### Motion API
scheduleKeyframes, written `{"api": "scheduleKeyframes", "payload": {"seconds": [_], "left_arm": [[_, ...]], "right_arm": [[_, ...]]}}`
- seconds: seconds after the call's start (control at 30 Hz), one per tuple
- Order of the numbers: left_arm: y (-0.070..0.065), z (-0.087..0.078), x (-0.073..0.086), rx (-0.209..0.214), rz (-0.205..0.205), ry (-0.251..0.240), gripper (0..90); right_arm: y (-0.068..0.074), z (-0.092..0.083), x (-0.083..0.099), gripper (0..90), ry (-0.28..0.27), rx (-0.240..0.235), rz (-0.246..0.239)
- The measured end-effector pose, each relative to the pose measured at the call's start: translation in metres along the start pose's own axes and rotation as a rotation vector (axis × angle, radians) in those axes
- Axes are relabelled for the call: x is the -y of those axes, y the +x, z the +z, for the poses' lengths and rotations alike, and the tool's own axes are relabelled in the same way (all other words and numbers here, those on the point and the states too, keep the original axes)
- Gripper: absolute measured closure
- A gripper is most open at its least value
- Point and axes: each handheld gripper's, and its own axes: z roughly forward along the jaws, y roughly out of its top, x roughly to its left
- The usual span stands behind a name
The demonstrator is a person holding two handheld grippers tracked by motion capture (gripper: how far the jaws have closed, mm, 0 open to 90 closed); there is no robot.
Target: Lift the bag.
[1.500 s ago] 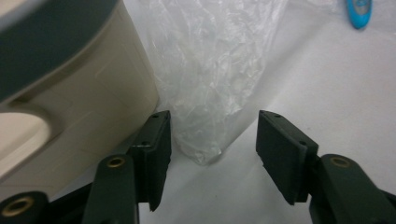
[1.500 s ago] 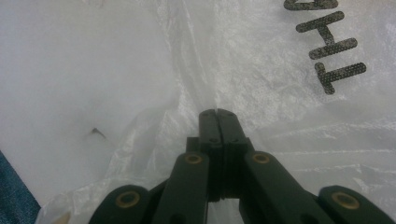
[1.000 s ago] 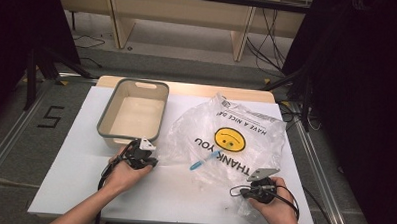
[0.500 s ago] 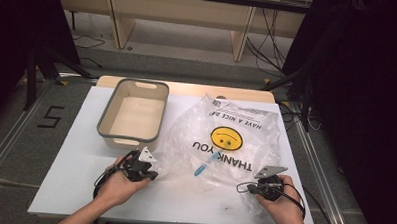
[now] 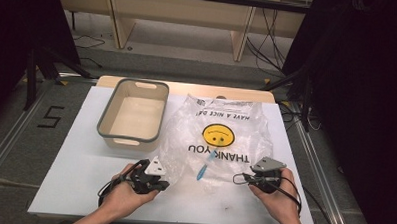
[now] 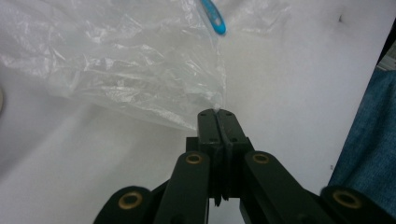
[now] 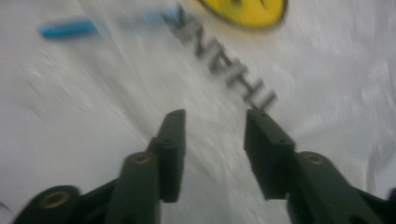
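A clear plastic bag [image 5: 220,138] printed with a yellow smiley and "THANK YOU" lies on the white table [image 5: 74,172]. A blue stick-like item [image 5: 202,170] lies at its near edge; whether it is inside the bag I cannot tell. My left gripper [image 5: 165,183] is shut on the bag's near-left edge; in the left gripper view the film [image 6: 140,70] is pinched at the closed tips [image 6: 217,113]. My right gripper [image 5: 241,178] is at the bag's near-right edge. Its jaws have just been opening and stand apart [image 7: 212,126] over the bag [image 7: 93,93], pressing on nothing.
A beige tub with a grey rim [image 5: 102,119] stands at the back left of the table, beside the bag. The person's blue trouser leg [image 6: 369,135] is at the near table edge. Shelving legs and cables lie on the floor beyond the table.
My left hand has drawn back toward the near edge with the bag's edge still pinched. The right gripper's jaws have opened and let go of the bag's edge.
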Motion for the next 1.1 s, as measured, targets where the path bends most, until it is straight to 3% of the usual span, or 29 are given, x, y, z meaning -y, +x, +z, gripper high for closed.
{"api": "scheduleKeyframes", "payload": {"seconds": [0.07, 0.13, 0.2, 0.3, 0.4, 0.53, 0.67, 0.73, 0.77, 0.87, 0.93, 1.0, 1.1], "left_arm": [[-0.001, 0.0, -0.002, 0.004, 0.008, -0.004, 89.4], [-0.002, 0.0, -0.003, 0.007, 0.011, -0.006, 89.5], [-0.003, 0.001, -0.004, 0.006, 0.018, -0.003, 89.4], [-0.002, 0.001, -0.004, 0.008, 0.016, -0.002, 89.4], [-0.001, 0.0, -0.005, 0.007, 0.017, -0.012, 89.4], [0.0, -0.002, -0.005, -0.002, 0.012, -0.029, 89.4], [0.001, -0.004, -0.006, -0.007, 0.005, -0.044, 89.4], [0.001, -0.004, -0.006, -0.008, 0.006, -0.044, 89.4], [0.0, -0.004, -0.006, -0.008, 0.006, -0.044, 89.4], [0.001, -0.003, -0.005, -0.011, 0.005, -0.041, 89.4], [0.003, -0.002, -0.005, -0.01, 0.002, -0.038, 89.4], [0.004, -0.001, -0.005, -0.015, -0.005, -0.038, 89.4], [0.006, 0.0, -0.005, -0.018, -0.01, -0.037, 89.4]], "right_arm": [[0.011, -0.003, -0.012, 47.3, -0.086, -0.045, -0.041], [0.027, -0.001, -0.025, 41.7, -0.153, -0.098, -0.122], [0.041, 0.005, -0.037, 36.9, -0.19, -0.146, -0.166], [0.057, 0.022, -0.05, 32.9, -0.186, -0.198, -0.225], [0.07, 0.04, -0.058, 32.0, -0.154, -0.224, -0.249], [0.069, 0.039, -0.057, 30.9, -0.143, -0.222, -0.247], [0.049, 0.014, -0.041, 30.3, -0.134, -0.193, -0.167], [0.028, -0.007, -0.023, 30.0, -0.119, -0.151, -0.083], [0.028, -0.007, -0.023, 30.0, -0.119, -0.151, -0.083], [-0.002, -0.038, 0.013, 27.0, -0.128, -0.117, 0.031], [-0.007, -0.042, 0.019, 27.1, -0.129, -0.107, 0.047], [-0.015, -0.05, 0.036, 26.4, -0.122, -0.095, 0.095], [-0.014, -0.046, 0.052, 22.5, -0.092, -0.104, 0.125]]}}
